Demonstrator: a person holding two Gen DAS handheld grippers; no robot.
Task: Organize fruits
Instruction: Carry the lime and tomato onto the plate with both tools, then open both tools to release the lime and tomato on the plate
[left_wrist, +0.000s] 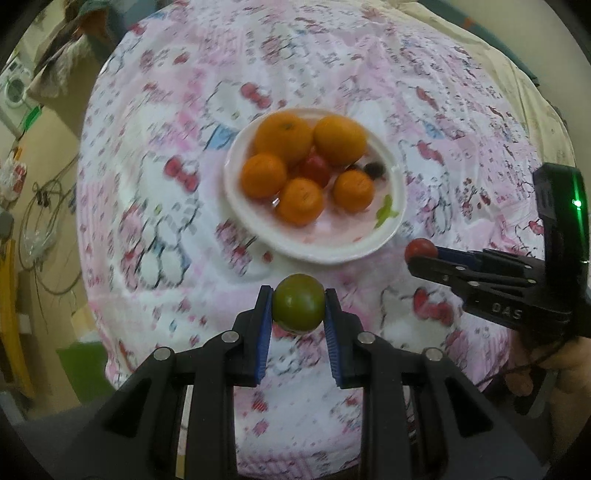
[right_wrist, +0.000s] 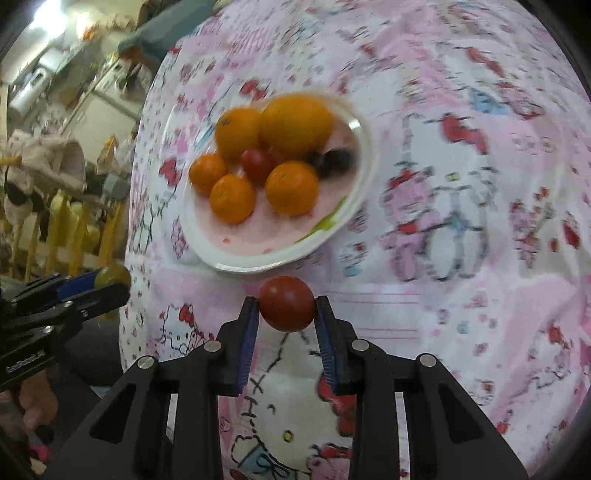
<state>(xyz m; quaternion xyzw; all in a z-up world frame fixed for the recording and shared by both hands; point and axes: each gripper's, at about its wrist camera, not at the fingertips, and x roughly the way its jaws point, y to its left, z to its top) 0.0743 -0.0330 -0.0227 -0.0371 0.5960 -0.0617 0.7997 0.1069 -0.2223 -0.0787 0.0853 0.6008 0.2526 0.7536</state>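
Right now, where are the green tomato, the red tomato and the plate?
green tomato (left_wrist: 298, 308), left wrist view, middle of its skin.
red tomato (right_wrist: 287, 303), right wrist view, middle of its skin.
plate (left_wrist: 332, 251), left wrist view, near rim.

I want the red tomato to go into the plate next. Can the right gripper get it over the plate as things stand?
Probably yes. The right gripper, shut on the red tomato, is just short of the plate's near rim, with nothing between, and the front part is bare.
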